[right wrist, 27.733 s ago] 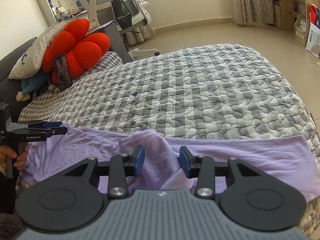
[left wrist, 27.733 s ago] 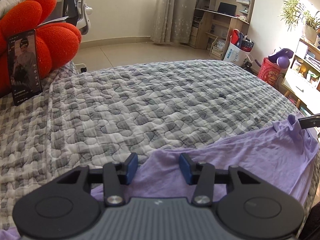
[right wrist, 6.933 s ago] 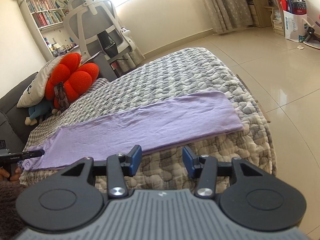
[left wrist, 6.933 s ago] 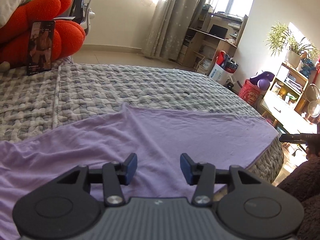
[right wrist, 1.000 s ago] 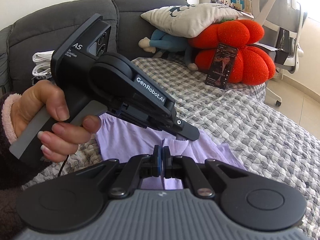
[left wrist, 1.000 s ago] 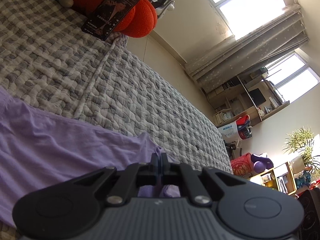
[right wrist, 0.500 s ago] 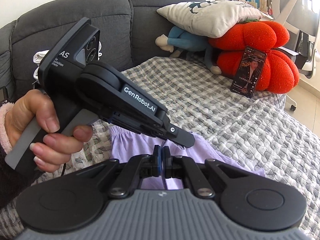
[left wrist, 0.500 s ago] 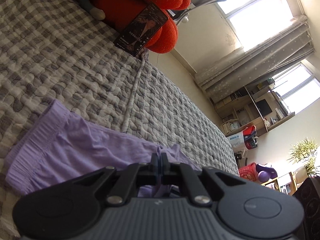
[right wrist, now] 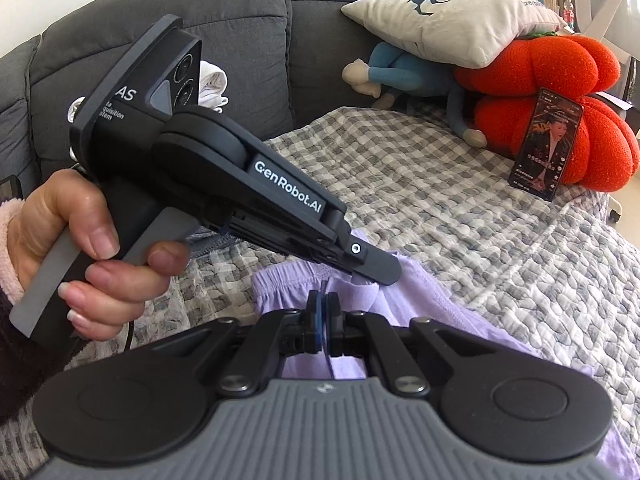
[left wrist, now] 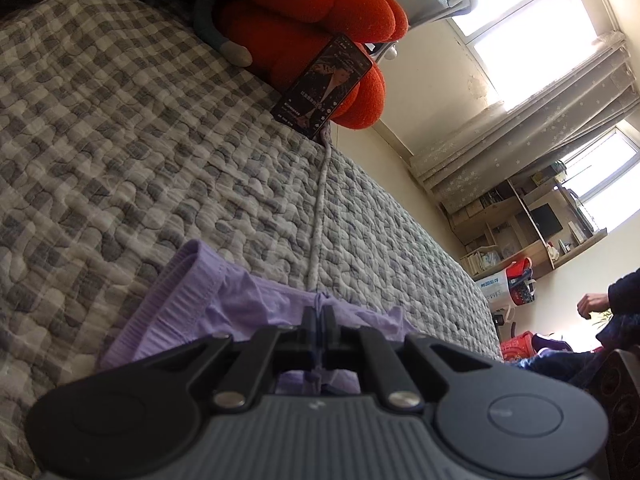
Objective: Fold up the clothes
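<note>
A purple garment [left wrist: 208,304] lies on the grey checked quilt [left wrist: 120,168], its ribbed waistband at the left. My left gripper [left wrist: 319,312] is shut on a pinch of the purple cloth, which pokes up between the pads. In the right wrist view my right gripper [right wrist: 322,312] is likewise shut on an edge of the purple garment [right wrist: 432,308]. The left gripper [right wrist: 380,268] shows there too, held in a hand [right wrist: 72,240], its tip just beyond and to the right of mine, on the same cloth.
An orange flower cushion [right wrist: 560,120] with a phone [right wrist: 546,148] propped against it sits at the head of the quilt, beside a blue plush toy [right wrist: 404,68] and a white pillow [right wrist: 452,12]. A dark grey sofa back [right wrist: 260,20] stands behind. A seated person [left wrist: 616,320] is at the far right.
Both grippers, still shut on the purple cloth, have carried it toward the cushion end. The garment now looks shorter and bunched, with more bare quilt to its left.
</note>
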Demonstrator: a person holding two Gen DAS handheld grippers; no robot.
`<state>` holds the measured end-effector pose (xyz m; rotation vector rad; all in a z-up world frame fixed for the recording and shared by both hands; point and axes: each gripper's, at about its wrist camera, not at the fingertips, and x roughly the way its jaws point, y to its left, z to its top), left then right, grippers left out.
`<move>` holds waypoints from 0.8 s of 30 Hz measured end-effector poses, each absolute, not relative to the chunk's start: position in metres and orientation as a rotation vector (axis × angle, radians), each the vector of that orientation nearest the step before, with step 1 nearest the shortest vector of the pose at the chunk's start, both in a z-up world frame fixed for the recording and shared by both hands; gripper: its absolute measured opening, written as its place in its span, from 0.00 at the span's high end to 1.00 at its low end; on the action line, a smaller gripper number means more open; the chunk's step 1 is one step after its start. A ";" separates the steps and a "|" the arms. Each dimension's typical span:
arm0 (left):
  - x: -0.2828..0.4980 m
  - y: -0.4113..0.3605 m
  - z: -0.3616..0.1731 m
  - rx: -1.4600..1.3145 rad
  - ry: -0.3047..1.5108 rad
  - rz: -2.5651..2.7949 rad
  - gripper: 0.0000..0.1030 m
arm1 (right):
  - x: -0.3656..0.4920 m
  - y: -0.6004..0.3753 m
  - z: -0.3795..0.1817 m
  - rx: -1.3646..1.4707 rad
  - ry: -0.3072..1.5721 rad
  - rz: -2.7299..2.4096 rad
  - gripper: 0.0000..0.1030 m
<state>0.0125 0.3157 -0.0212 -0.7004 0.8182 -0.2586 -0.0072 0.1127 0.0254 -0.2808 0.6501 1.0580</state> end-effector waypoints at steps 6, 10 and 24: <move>0.010 0.331 -0.024 -0.675 0.828 -0.212 0.98 | -0.005 0.137 0.017 -0.293 0.675 1.084 0.97; 0.011 0.337 -0.028 -0.654 0.838 -0.182 0.98 | -0.002 0.149 0.010 -0.297 0.691 1.095 0.97; 0.003 0.341 -0.037 -0.538 0.852 -0.001 0.98 | 0.000 0.168 -0.008 -0.269 0.775 1.103 0.86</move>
